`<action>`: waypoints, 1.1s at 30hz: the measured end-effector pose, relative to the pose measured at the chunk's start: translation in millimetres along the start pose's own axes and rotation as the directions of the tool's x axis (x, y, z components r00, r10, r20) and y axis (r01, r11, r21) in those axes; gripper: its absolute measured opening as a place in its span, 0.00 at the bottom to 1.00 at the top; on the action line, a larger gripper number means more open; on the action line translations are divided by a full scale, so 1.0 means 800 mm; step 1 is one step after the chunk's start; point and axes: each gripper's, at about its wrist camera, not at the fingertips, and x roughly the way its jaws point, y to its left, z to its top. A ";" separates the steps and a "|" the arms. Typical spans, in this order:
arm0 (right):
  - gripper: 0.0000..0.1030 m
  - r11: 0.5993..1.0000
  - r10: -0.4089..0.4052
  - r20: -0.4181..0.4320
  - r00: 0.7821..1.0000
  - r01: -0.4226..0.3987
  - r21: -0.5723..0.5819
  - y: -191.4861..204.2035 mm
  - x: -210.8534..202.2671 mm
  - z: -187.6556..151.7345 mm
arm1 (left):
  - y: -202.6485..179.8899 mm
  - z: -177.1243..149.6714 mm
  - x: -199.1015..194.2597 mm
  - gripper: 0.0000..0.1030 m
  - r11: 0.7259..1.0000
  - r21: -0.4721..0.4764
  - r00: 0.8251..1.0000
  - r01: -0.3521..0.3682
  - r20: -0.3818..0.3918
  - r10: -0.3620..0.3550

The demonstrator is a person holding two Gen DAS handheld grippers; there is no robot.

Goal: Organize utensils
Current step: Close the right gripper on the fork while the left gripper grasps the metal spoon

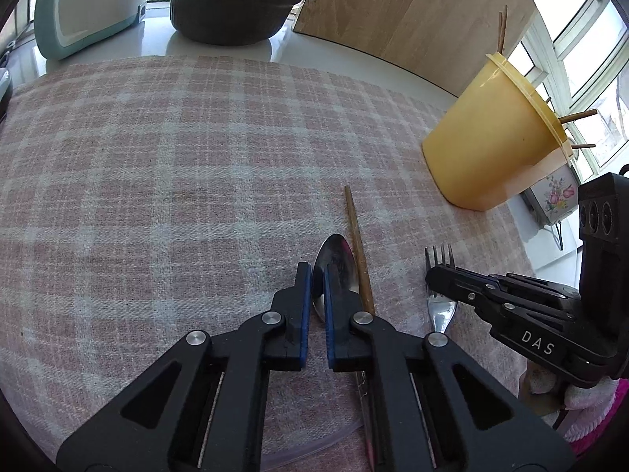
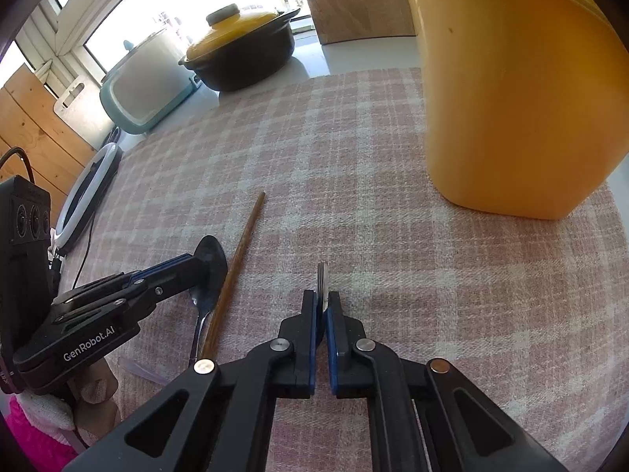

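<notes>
Left tool (image 1: 318,275) pinches the spoon (image 1: 338,263); right tool (image 2: 322,301) grips the fork (image 2: 323,275), near the yellow holder (image 1: 487,137).

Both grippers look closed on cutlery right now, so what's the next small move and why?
Probably lift the right gripper with the fork toward the yellow holder. Its pads are shut on the fork, the holder stands close by and already has chopsticks in it. The left gripper is likewise shut on the spoon and can follow.
</notes>
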 end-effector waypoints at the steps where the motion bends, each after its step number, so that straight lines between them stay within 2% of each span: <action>1: 0.02 1.000 0.000 0.001 1.000 0.000 0.000 0.001 0.000 -0.001 | -0.002 0.000 -0.001 0.03 1.000 0.004 1.000 -0.003 0.002 0.003; 4: 0.02 1.000 -0.001 0.000 1.000 0.001 -0.001 0.000 0.000 0.000 | -0.008 -0.001 -0.002 0.02 1.000 0.023 1.000 0.004 -0.004 -0.004; 7: 0.02 1.000 0.004 0.000 1.000 -0.004 0.005 0.000 -0.001 -0.001 | -0.015 -0.002 -0.002 0.03 0.998 0.056 1.000 -0.018 -0.016 0.018; 8: 0.02 1.000 0.008 0.000 1.000 -0.008 0.008 -0.001 -0.002 -0.001 | -0.017 -0.002 0.001 0.08 0.998 0.058 0.999 -0.024 -0.035 0.026; 9: 0.02 1.000 0.010 -0.001 1.000 -0.010 0.010 -0.001 -0.002 -0.001 | -0.017 -0.001 0.004 0.19 0.998 0.056 0.998 -0.024 -0.052 0.027; 10: 0.02 1.000 0.012 -0.001 1.000 -0.012 0.010 -0.002 -0.003 -0.002 | -0.019 -0.002 0.005 0.21 0.998 0.058 0.999 -0.020 -0.049 0.022; 16: 0.02 1.000 0.021 -0.003 1.000 -0.021 0.011 -0.004 -0.006 -0.004 | -0.041 -0.004 0.013 0.21 0.979 0.165 0.992 -0.118 -0.026 0.124; 19: 0.02 1.000 0.027 0.000 1.000 -0.027 0.016 -0.006 -0.007 -0.005 | -0.054 -0.008 0.016 0.15 0.964 0.221 0.988 -0.147 -0.009 0.152; 21: 0.02 0.999 0.029 0.003 1.000 -0.029 0.017 -0.006 -0.007 -0.006 | -0.058 -0.008 0.015 0.08 0.966 0.219 0.989 -0.140 -0.008 0.145; 26: 0.02 0.998 0.046 0.003 0.999 -0.046 0.033 -0.010 -0.008 -0.006 | -0.069 -0.008 0.007 0.01 0.967 0.222 0.992 -0.126 0.007 0.128; 33: 0.01 0.996 0.068 0.002 0.998 -0.068 0.059 -0.017 -0.010 -0.008 | -0.085 -0.011 0.003 0.00 0.963 0.247 0.993 -0.112 -0.003 0.117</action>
